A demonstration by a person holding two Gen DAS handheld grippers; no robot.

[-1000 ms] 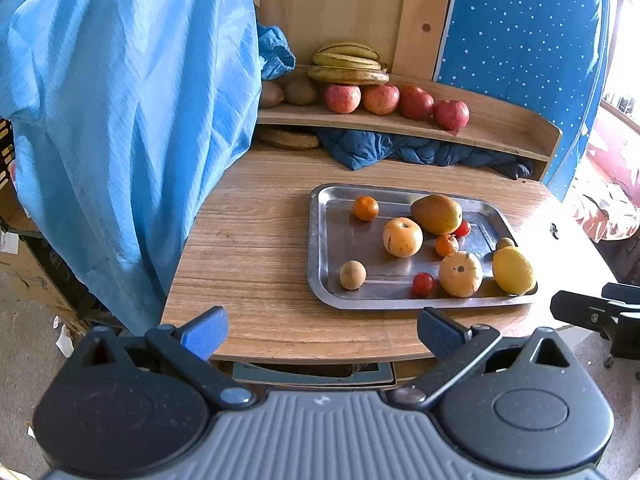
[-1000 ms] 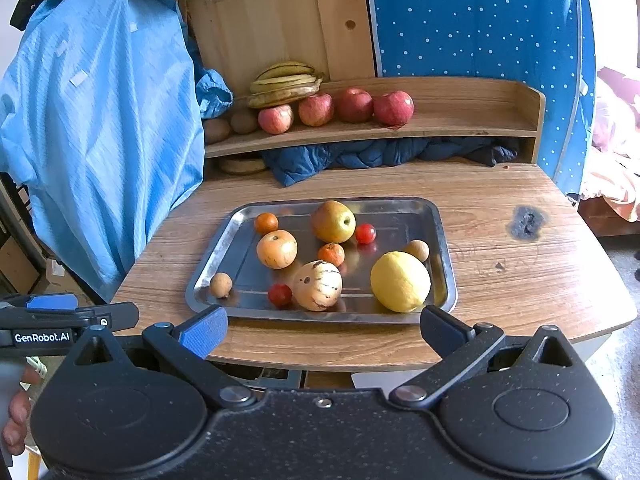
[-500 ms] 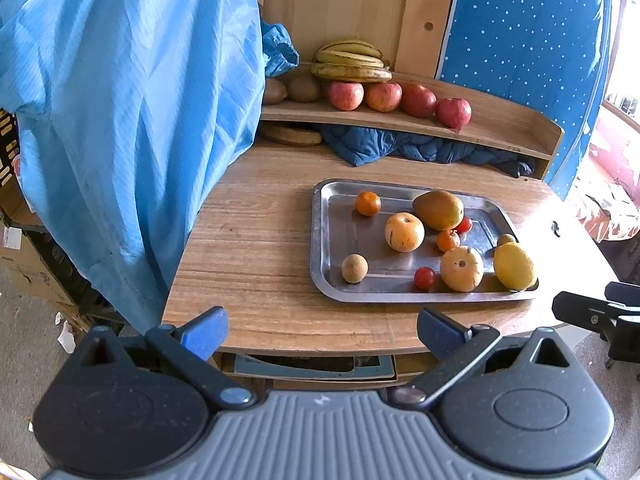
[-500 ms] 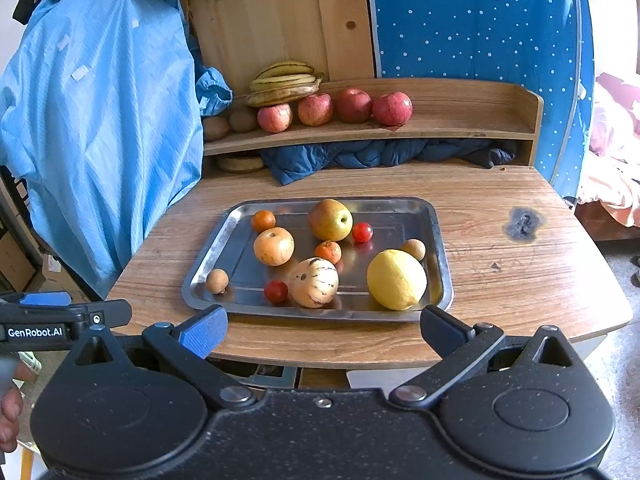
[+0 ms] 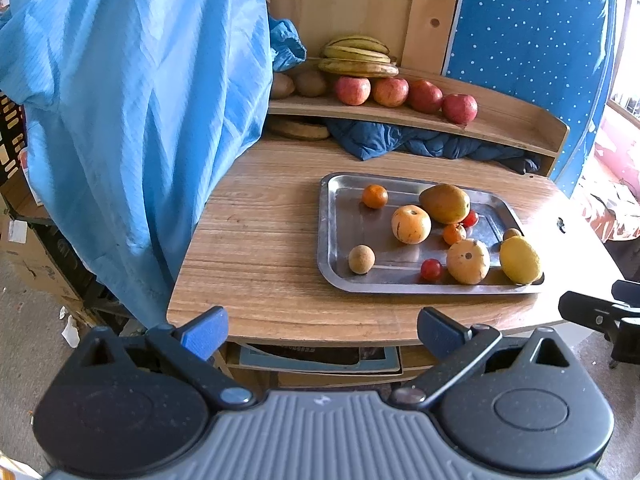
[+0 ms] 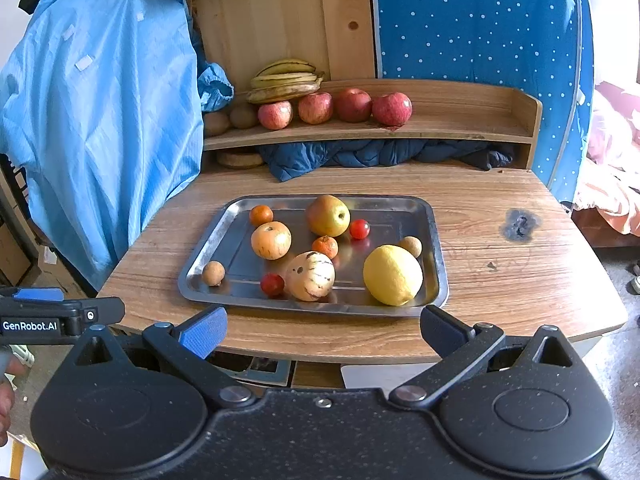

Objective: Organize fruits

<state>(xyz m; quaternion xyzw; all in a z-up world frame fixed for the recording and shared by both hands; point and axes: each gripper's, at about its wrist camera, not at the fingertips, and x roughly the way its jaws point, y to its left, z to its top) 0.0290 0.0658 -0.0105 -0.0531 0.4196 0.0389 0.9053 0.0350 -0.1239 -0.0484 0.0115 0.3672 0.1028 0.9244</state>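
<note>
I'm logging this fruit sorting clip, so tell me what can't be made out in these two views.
- Left end of the shelf: left wrist view, the blue cloth covers it.
- Flat brown thing under the shelf: both views, shadowed, unidentifiable.
- Space under the table: blocked by the tabletop and each claw's body.
- Person: only a hand, cut by the right view's edge.

Reads "GenRobot.AI" in white on the black left gripper [image 6: 60, 318], at the near left.

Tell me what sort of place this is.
Probably a lived-in room at home, not a lab: a worn wooden table with a shelf of apples and bananas, a metal tray of mixed fruit, and bedding at the right edge.
</note>
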